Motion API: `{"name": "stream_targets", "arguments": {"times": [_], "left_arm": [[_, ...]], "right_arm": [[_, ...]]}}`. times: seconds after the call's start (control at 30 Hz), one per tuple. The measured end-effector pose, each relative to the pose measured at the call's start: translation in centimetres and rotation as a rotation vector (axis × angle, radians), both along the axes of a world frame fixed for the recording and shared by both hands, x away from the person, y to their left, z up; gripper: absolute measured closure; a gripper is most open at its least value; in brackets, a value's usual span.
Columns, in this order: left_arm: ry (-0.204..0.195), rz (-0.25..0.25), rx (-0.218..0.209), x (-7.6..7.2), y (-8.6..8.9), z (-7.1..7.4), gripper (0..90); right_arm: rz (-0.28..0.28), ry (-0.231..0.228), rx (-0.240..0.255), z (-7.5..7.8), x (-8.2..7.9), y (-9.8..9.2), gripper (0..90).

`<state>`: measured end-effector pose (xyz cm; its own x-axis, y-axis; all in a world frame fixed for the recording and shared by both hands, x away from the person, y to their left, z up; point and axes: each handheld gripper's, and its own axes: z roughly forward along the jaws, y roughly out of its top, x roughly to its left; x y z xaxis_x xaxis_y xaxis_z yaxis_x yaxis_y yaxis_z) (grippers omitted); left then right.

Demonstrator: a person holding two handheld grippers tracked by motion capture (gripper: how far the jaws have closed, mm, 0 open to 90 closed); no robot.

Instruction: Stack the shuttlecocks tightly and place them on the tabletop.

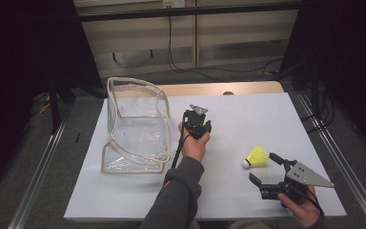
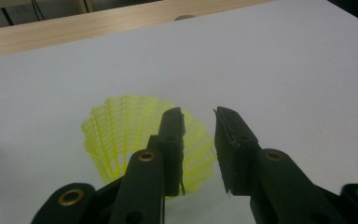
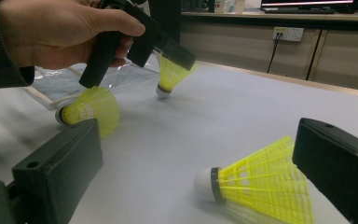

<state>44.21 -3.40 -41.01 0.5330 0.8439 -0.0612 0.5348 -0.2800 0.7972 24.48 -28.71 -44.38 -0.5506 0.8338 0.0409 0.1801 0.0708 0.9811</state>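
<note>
White tabletop (image 1: 248,114): upright shuttlecock (image 2: 135,135) just under left tool (image 2: 199,116), slightly parted, gripping nothing.

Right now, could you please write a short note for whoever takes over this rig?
Left gripper: open, jaws slightly apart over an upright shuttlecock mid-table, nothing between the pads.
Right gripper: open wide, aimed at a second shuttlecock lying on its side, not gripped.
A third shuttlecock lies on its side near the clear pouch, which looks empty.
Done: nothing packed yet.
Left: probably all three shuttlecocks go into the pouch.
</note>
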Motion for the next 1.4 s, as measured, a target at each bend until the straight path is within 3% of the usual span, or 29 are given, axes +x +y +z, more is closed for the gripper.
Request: {"name": "stream_targets", "arguments": {"times": [0.33,0.67,1.0,1.1,1.4], "left_arm": [[0.019,-0.004,-0.008,0.2,-0.1,0.1,72.6],[0.04,-0.019,-0.014,0.3,-0.3,0.3,82.6],[0.042,-0.038,-0.028,0.5,-0.9,0.5,82.9],[0.038,-0.039,-0.009,0.4,-1.0,0.7,82.6],[0.044,-0.037,-0.014,0.4,-1.0,0.8,81.3]], "right_arm": [[0.001,-0.002,-0.007,0.0,0.0,0.0,0.9],[0.004,-0.002,-0.007,0.0,0.0,0.0,1.0],[0.003,-0.002,-0.007,0.0,0.0,0.0,1.0],[0.003,-0.001,-0.007,0.0,0.0,0.0,1.1],[0.004,0.0,-0.007,0.0,0.0,0.0,1.1]]}}
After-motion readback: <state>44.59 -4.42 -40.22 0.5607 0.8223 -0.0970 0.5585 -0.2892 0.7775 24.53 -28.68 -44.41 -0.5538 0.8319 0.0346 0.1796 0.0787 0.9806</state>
